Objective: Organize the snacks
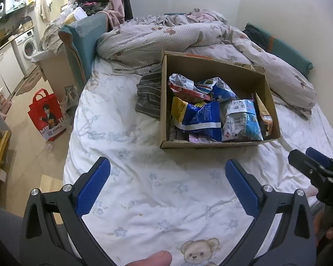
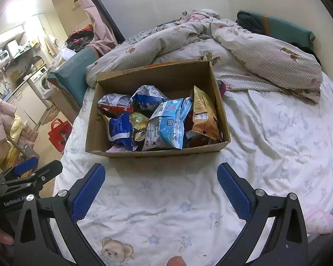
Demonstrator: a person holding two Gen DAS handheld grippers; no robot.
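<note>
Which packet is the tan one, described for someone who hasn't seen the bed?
On the bed sits an open cardboard box full of snack bags. The tan snack packet stands upright against the box's right-hand wall, beside a light blue bag. It is the only brown-orange packet; its neighbours are blue, silver or red.

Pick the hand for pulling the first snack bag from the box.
Right, probably. The right tongs face the cardboard box squarely; the left tongs sit offset to its left. Both are open and empty.
</note>
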